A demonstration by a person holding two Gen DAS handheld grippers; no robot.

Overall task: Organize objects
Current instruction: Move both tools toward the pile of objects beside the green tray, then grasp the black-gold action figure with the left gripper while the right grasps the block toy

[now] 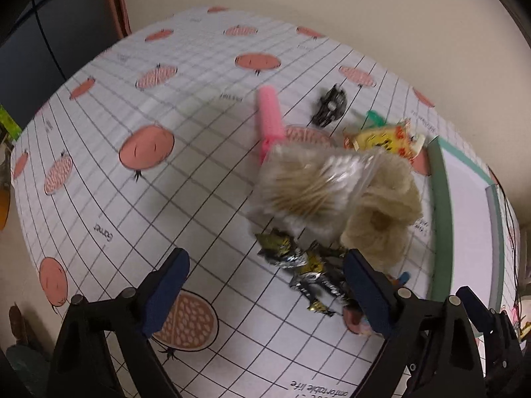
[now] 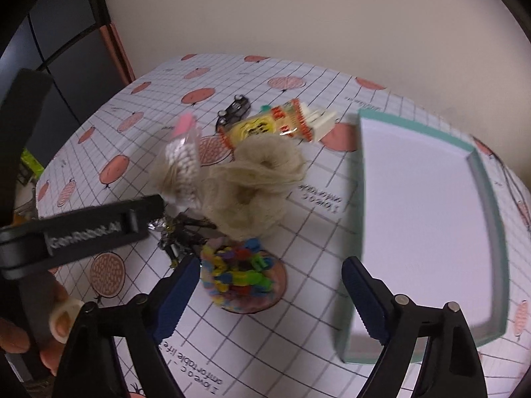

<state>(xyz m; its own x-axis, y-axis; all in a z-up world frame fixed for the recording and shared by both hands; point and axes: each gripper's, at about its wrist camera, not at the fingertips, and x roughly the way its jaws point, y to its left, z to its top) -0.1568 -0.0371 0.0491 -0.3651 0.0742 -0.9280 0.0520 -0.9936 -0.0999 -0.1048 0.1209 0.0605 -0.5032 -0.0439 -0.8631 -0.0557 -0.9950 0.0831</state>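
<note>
Standing over a table (image 2: pixel 332 232) covered in a grid cloth printed with pomegranates, a person holds a two-finger tool in each hand. Farthest left, the left gripper (image 1: pixel 265 293) has its jaws spread wide apart with nothing between them; in the right wrist view its black arm reaches in from the left edge, and a hand (image 2: pixel 49 325) grips its handle. Just past its tips lies a heap of shiny black-and-gold wrappers (image 1: pixel 305 272). Beyond those sits a clear bag of cotton swabs (image 1: pixel 308 185), with a pink roller (image 1: pixel 270 116) behind it and a small black toy car (image 1: pixel 330 104) farther back. Touching the swab bag on its right is a fluffy cream scrunchie (image 2: pixel 255 182), and behind that a yellow-and-red snack packet (image 2: pixel 268 126) leans against some white blocks. Near the middle front, a clear bag of colourful small pieces (image 2: pixel 237 272) rests on the cloth, just beside the left finger of the right gripper (image 2: pixel 270 298), whose jaws also stand open and empty. Rightmost is a shallow white tray with a green rim (image 2: pixel 361 199), nothing in it.
</note>
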